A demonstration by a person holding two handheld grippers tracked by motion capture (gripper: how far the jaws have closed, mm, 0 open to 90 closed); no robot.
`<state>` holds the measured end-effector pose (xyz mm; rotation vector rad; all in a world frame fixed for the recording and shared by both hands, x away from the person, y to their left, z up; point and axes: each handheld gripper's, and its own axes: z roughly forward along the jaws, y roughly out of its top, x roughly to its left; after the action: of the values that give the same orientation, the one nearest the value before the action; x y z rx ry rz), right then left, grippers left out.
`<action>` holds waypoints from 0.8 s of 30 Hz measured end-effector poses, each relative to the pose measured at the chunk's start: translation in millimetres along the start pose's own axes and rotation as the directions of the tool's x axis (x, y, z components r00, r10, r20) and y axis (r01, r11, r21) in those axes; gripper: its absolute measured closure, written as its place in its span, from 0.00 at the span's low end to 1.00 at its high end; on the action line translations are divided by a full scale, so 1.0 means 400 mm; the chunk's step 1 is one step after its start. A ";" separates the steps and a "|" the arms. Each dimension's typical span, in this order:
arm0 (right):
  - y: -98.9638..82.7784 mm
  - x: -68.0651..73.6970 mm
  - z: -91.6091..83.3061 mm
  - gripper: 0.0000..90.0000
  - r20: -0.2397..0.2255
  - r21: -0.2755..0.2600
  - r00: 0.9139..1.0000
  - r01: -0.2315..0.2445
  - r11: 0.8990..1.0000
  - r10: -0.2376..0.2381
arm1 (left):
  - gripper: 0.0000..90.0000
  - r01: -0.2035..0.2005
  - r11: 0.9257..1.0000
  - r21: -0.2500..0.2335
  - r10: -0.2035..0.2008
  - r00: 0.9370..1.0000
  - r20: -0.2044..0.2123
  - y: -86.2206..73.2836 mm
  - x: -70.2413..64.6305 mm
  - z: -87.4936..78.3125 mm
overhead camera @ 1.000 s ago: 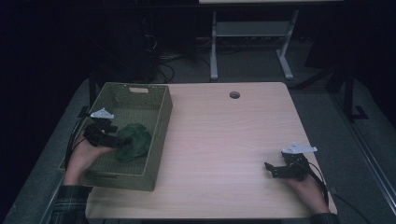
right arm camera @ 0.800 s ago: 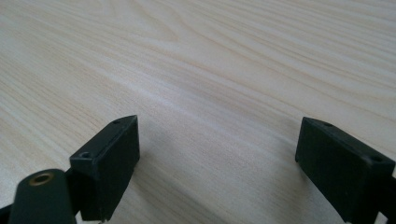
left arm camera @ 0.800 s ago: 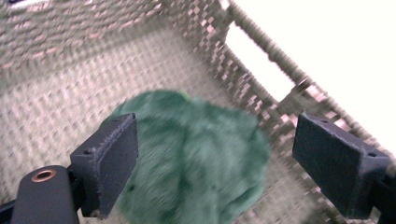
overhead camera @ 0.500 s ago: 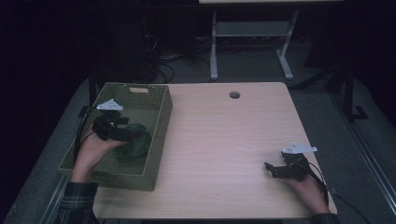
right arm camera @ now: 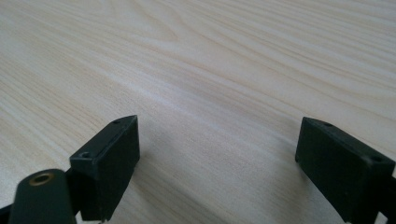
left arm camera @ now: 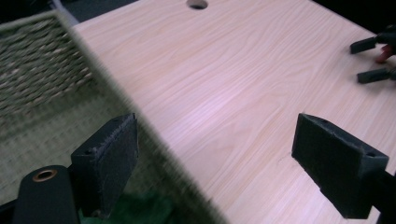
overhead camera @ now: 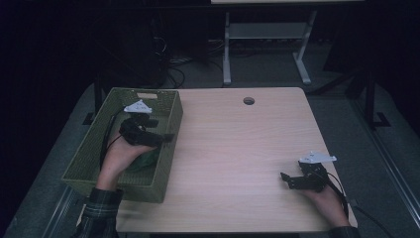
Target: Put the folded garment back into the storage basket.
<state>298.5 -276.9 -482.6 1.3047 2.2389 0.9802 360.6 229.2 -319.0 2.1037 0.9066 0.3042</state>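
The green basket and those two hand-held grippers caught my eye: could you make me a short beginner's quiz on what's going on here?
1. True or false: the left gripper has something clamped in it.
2. What lies in the green basket below the left hand? A) a green cloth B) a cup C) a book
3. Over which surface does the right gripper sit?

Key: 1. False; its jaws stand open with nothing between them, at the basket's rim. 2. A, the green cloth. 3. The bare wooden table, jaws open.
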 end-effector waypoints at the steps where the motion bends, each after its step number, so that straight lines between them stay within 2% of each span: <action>1: 0.000 0.000 0.000 0.15 0.000 0.000 1.000 0.000 1.000 0.000 | 0.16 0.004 1.000 -0.005 -0.004 1.000 0.005 0.004 -0.007 0.006; 16: 0.000 0.000 0.000 0.14 0.001 0.000 1.000 0.000 1.000 0.000 | 0.16 -0.032 0.998 -0.047 0.035 0.998 0.061 0.050 -0.119 0.102; 18: 0.000 0.000 0.000 0.14 0.000 0.000 1.000 0.000 1.000 0.000 | 0.16 -0.042 0.998 -0.051 0.045 0.997 0.066 0.053 -0.142 0.125; 19: 0.000 0.000 0.000 0.14 0.000 0.000 1.000 0.000 1.000 0.000 | 0.16 -0.042 0.998 -0.051 0.045 0.997 0.066 0.053 -0.142 0.125; 20: 0.000 0.000 0.001 0.13 0.002 0.000 1.000 0.001 1.000 -0.001 | 0.16 -0.049 0.998 -0.051 0.053 0.996 0.070 0.054 -0.156 0.140; 21: 0.000 0.000 0.001 0.13 0.002 0.000 1.000 0.001 1.000 -0.001 | 0.16 -0.049 0.998 -0.051 0.053 0.996 0.070 0.054 -0.156 0.140; 22: 0.001 0.000 0.002 0.11 0.002 0.004 1.000 0.003 1.000 -0.003 | 0.16 -0.062 0.997 -0.049 0.065 0.996 0.069 0.052 -0.174 0.160; 24: 0.001 0.000 0.002 0.11 0.002 0.006 1.000 0.003 1.000 -0.003 | 0.16 -0.065 0.997 -0.048 0.068 0.996 0.066 0.049 -0.184 0.172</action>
<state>299.3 -276.4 -482.8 1.3032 2.2436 0.9718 351.7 129.4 -342.0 2.0921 0.7849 0.2841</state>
